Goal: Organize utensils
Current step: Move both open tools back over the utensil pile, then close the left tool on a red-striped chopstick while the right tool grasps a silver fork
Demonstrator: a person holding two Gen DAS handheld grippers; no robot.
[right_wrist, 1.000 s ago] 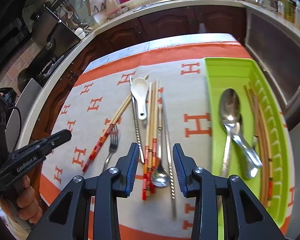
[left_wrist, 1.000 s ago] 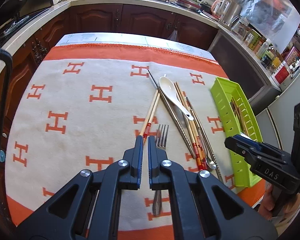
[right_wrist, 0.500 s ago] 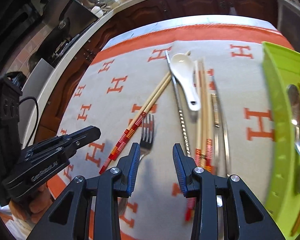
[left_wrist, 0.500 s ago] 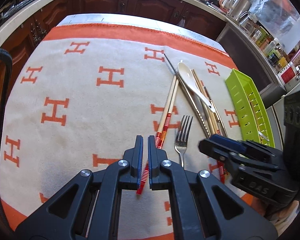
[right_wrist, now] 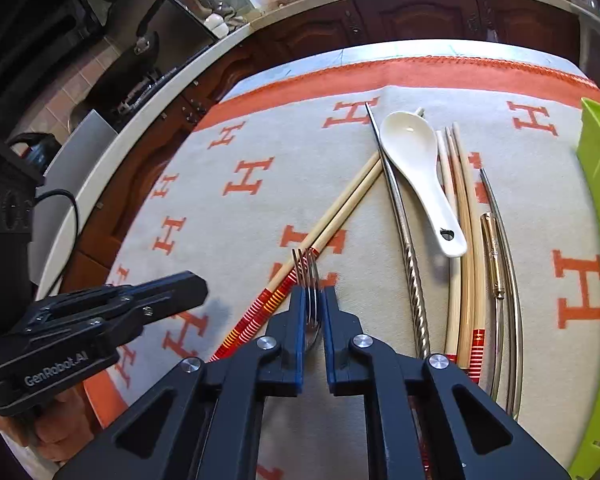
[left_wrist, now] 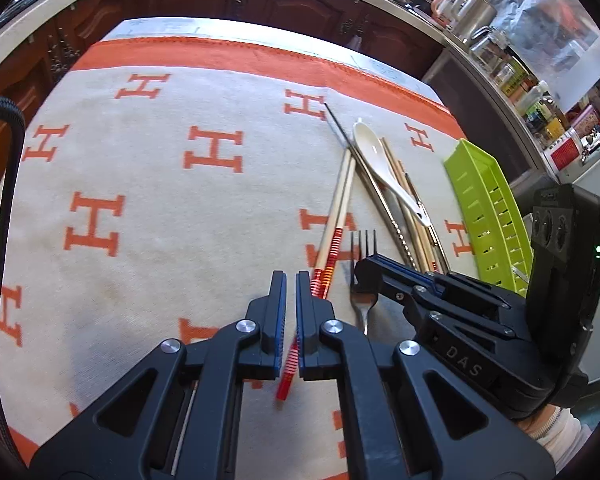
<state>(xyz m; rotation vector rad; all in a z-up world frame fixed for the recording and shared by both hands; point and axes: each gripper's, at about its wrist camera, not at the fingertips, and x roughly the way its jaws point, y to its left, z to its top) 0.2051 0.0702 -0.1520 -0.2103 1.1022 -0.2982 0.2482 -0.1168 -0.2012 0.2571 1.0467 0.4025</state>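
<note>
A: How is the right gripper (right_wrist: 312,312) seen to stand?

B: It is closed narrowly about the fork (right_wrist: 309,280), whose tines project just ahead of the fingertips and whose neck is caught between the blue pads. Whether the fork is already lifted off the cloth cannot be told.

A: And the left gripper (left_wrist: 291,292)?

B: It is drawn almost shut with nothing held; a slim gap is seen between its pads. The red-banded chopsticks (left_wrist: 332,236) lie under and just ahead of it, to its right.

A: Which step is judged to be in hand?

B: The picking up of the fork. The green tray (left_wrist: 488,216) stands well off to the right gripper's right, beyond the white spoon (right_wrist: 416,168), the twisted metal rod (right_wrist: 410,256) and the bundled chopsticks (right_wrist: 464,240) lying on the tabletop cloth (left_wrist: 160,200).

A: What is called for next?

B: A firm hold must be kept, since a thin steel neck is likely to pivot; the fork should be raised clear and carried over those utensils to the tray.
</note>
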